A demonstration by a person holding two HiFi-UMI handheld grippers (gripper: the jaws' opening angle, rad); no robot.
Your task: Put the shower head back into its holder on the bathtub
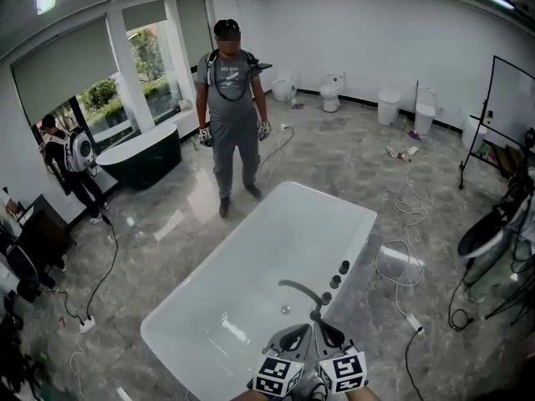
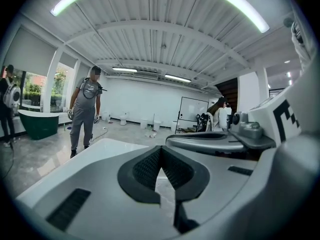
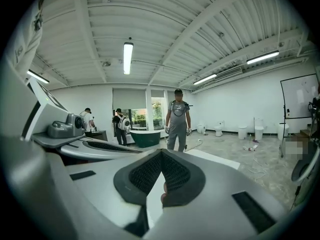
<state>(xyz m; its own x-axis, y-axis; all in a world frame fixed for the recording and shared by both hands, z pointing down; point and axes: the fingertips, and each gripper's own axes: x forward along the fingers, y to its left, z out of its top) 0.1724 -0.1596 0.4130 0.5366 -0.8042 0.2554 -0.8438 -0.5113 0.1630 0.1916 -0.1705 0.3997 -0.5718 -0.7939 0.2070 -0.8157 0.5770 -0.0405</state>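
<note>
The white bathtub [image 1: 209,341] lies in front of me, running away toward the room's middle. On its near right rim a curved chrome spout [image 1: 299,290] reaches over the basin, with a small dark fitting [image 1: 316,313] beside it and three round knobs [image 1: 336,281] behind. I cannot make out a shower head or its hose. My left gripper [image 1: 294,337] [image 2: 161,170] and right gripper [image 1: 330,334] [image 3: 161,176] are held side by side, close above that rim. Both are shut, dark pads meeting, with nothing held.
A person in grey [image 1: 231,98] stands at the tub's far end, facing me. Another person with a backpack [image 1: 68,159] is by the window, near a dark green tub [image 1: 144,153]. Toilets [image 1: 332,92] line the back wall. Cables [image 1: 401,261] trail right of the tub.
</note>
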